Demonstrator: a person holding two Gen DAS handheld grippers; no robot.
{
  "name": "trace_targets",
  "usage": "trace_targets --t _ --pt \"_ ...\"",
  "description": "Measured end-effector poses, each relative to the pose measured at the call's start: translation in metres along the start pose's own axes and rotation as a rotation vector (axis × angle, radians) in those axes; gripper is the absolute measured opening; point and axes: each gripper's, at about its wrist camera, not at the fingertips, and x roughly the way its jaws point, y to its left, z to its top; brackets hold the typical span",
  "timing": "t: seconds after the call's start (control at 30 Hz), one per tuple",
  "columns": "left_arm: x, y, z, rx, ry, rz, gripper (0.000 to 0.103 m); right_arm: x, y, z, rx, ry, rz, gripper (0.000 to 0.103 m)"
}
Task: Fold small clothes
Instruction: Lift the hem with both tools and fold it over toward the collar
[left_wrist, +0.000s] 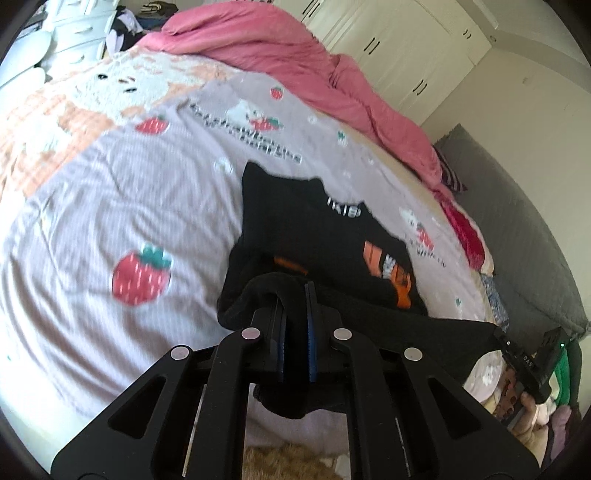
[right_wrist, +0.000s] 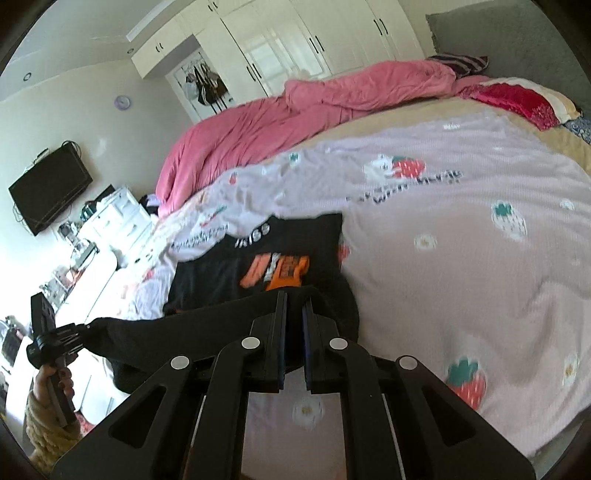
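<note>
Both the left gripper (left_wrist: 295, 314) and right gripper (right_wrist: 293, 317) are clamped on the near hem of the black shirt (left_wrist: 321, 236), which lies on the bed (left_wrist: 110, 184). Keep the hem taut and level, then carry it evenly toward the far collar.

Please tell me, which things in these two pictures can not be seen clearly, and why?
- Black shirt near hem: hidden behind the left gripper in the left wrist view.
- Shirt's white lettering: blurred in the right wrist view.
- Bedspread writing: motion-blurred, unreadable.
- Right gripper grip: fabric covers the pads.
</note>
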Motion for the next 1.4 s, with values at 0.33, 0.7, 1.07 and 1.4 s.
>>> trace_targets --t 0.33,0.7,1.07,1.4 --pt "0.016 0.011 0.039 -0.048 -0.029 -0.016 0.002 0.040 0.010 0.052 -0.068 -0.064 -0.019 0.006" --pt "0.060 0.013 0.074 -0.059 -0.034 0.022 0.002 0.106 0.002 0.089 -0.054 -0.040 -0.082 0.006" --pt "0.120 0.022 0.093 -0.089 -0.021 0.107 0.002 0.184 -0.016 0.102 -0.008 0.063 -0.146 0.006" --pt "0.133 0.029 0.089 -0.108 -0.006 0.152 0.050 0.202 -0.020 0.090 -0.029 0.097 -0.218 0.043"
